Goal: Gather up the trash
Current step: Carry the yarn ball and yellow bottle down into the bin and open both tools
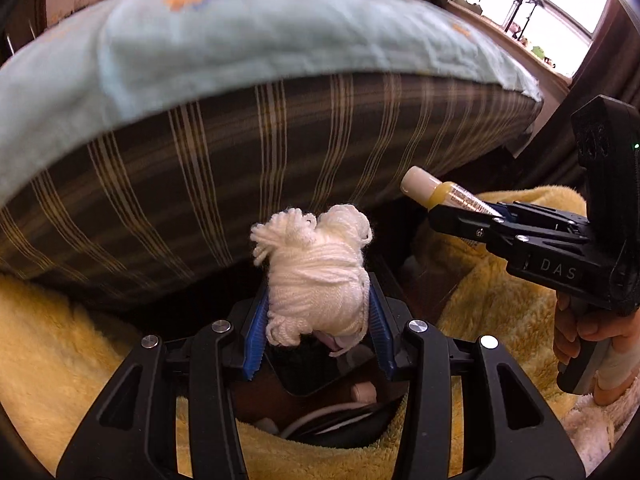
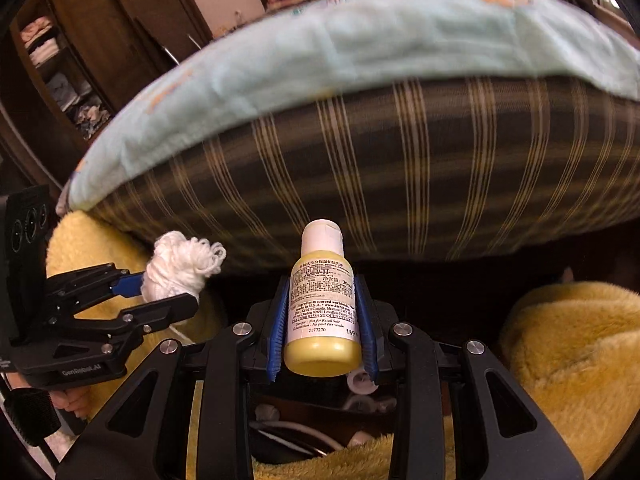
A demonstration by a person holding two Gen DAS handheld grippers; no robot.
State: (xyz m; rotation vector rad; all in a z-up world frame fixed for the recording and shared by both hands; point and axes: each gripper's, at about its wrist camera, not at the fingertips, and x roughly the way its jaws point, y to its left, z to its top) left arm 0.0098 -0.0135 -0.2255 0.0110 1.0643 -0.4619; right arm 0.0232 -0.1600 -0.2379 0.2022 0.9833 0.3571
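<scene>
- The left claw (image 1: 318, 300) squeezes a ball of white yarn (image 1: 316, 270) between its blue pads.
- The right claw (image 2: 322, 320) squeezes a little yellow bottle (image 2: 322, 316), cap pointing far away.

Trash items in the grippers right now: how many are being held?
2. A white yarn bundle sits clamped in the left gripper; a small yellow bottle is clamped in the right gripper. More may lie hidden below.

A home bedroom: a striped mattress (image 2: 400, 168) under a pale blue sheet (image 2: 360, 40) (rumpled), yellow fleece blanket (image 1: 60, 360), wooden wardrobe (image 2: 100, 40) with folded clothes.
</scene>
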